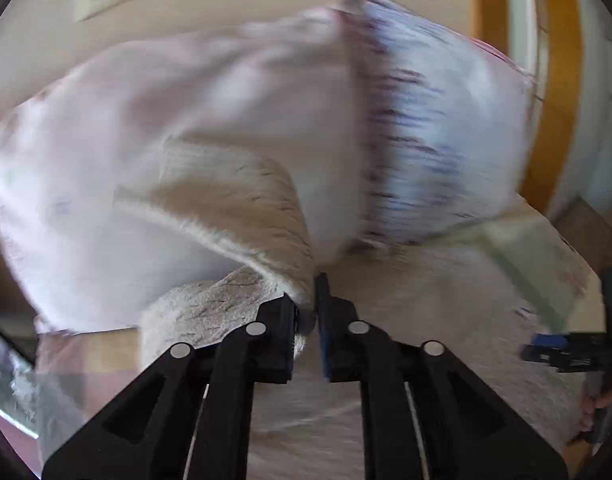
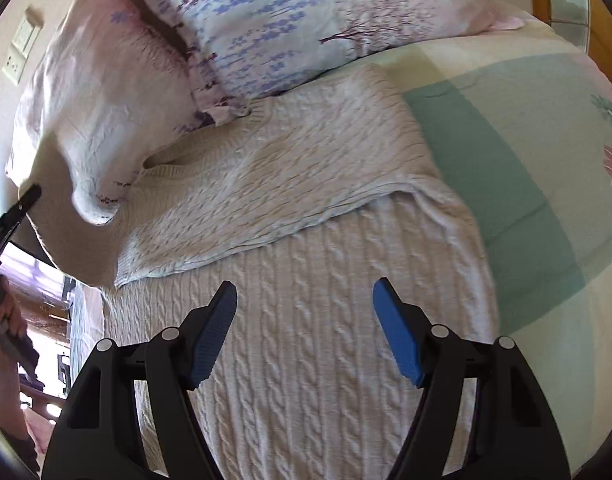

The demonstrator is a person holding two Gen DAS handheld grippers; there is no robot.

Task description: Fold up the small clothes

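A cream cable-knit sweater [image 2: 298, 320] lies on the bed, one sleeve [image 2: 274, 184] folded across its upper part. My right gripper [image 2: 304, 320] is open and empty just above the sweater's body. My left gripper [image 1: 308, 304] is shut on a lifted fold of the sweater [image 1: 226, 208] and holds it up; this view is blurred by motion. The left gripper also shows at the left edge of the right wrist view [image 2: 14, 212], raised beside the pillows.
Two floral pillows [image 2: 266, 24] lie at the head of the bed, touching the sweater's top. A pastel checked bedsheet [image 2: 546, 160] spreads to the right. A wooden bed frame [image 1: 554, 80] and a wall with switches [image 2: 20, 48] stand behind.
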